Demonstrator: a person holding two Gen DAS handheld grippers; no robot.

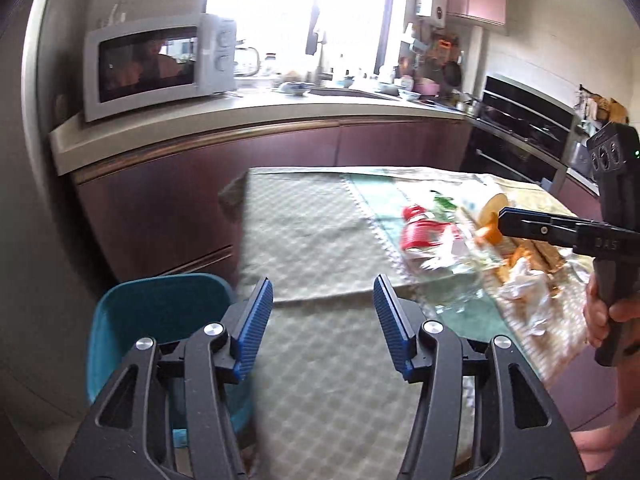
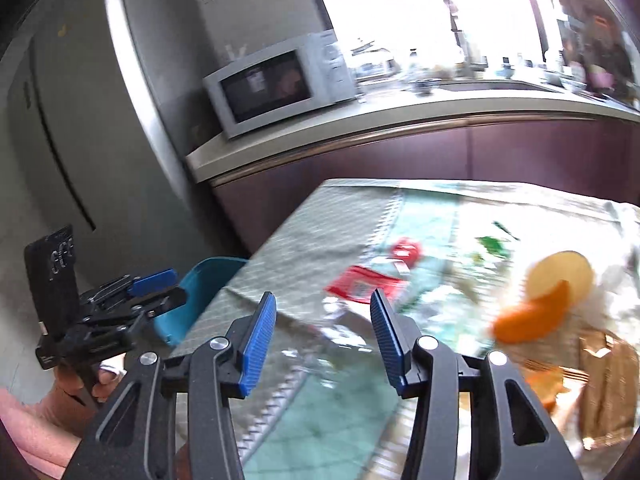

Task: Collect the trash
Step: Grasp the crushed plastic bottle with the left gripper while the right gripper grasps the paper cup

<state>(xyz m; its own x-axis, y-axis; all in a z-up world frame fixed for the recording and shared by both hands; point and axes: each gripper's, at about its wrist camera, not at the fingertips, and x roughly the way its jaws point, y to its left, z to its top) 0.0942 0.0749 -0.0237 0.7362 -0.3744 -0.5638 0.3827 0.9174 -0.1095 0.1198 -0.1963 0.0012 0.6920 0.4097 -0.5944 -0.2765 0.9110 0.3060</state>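
The left gripper [image 1: 323, 312] is wide and empty above the checked tablecloth [image 1: 320, 232], beside the teal bin [image 1: 160, 312] — probably ready to receive. The right gripper [image 2: 323, 332], also wide, hovers over the trash: red wrapper [image 2: 362, 286], orange peel [image 2: 532, 316], crumpled tissue [image 1: 524, 284].

Worktop with litter

The checked-cloth worktop [image 1: 320, 240] carries a red wrapper [image 1: 424, 232], clear plastic [image 1: 452, 280], crumpled tissue [image 1: 524, 284], orange peel [image 2: 532, 316] and a brown bag [image 2: 608, 384].
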